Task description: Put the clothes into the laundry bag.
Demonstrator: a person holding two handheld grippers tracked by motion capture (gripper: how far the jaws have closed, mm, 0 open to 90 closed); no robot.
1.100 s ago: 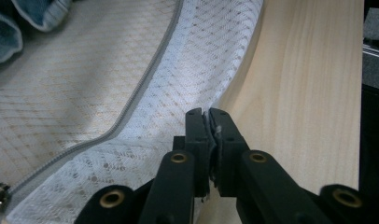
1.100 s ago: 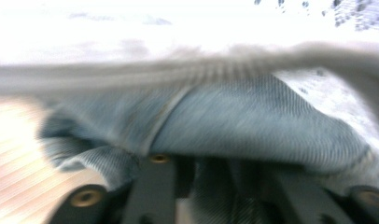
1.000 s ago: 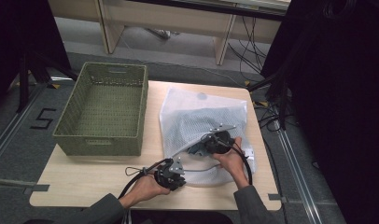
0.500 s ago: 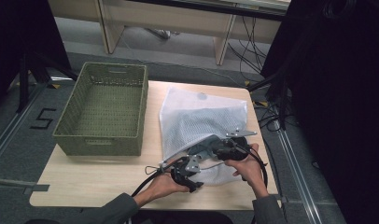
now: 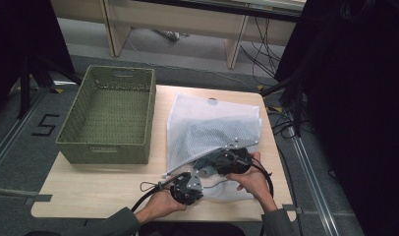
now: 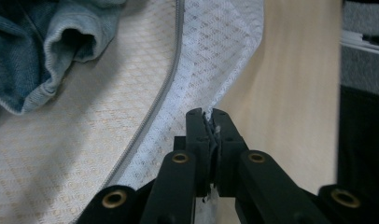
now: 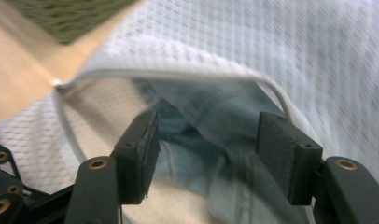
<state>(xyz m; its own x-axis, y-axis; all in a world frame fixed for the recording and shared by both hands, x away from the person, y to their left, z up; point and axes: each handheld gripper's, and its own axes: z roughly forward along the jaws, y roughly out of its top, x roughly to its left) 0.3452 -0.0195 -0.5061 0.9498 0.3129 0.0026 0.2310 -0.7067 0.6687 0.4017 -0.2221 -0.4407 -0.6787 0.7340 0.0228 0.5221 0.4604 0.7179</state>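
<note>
Left gripper pinned bag edge, right gripper gaped at the denim inside.

Left gripper [image 6: 210, 122] was pressed together on the near edge of the white mesh laundry bag [image 5: 212, 123], at the table's [image 5: 89, 187] near right. Right gripper [image 7: 206, 140], jaws spread and just been opening, nothing clamped, sat at the bag's mouth; blue denim garment [image 7: 211, 154] lay straight ahead, just beyond its pads, so right hand was nearer. Green basket [image 5: 109, 147] far left. A "5" marked the floor; no labels readable.

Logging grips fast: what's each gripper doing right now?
Left gripper: shut on mesh bag edge.
Right gripper: open, at bag's mouth, jeans between jaws.
</note>
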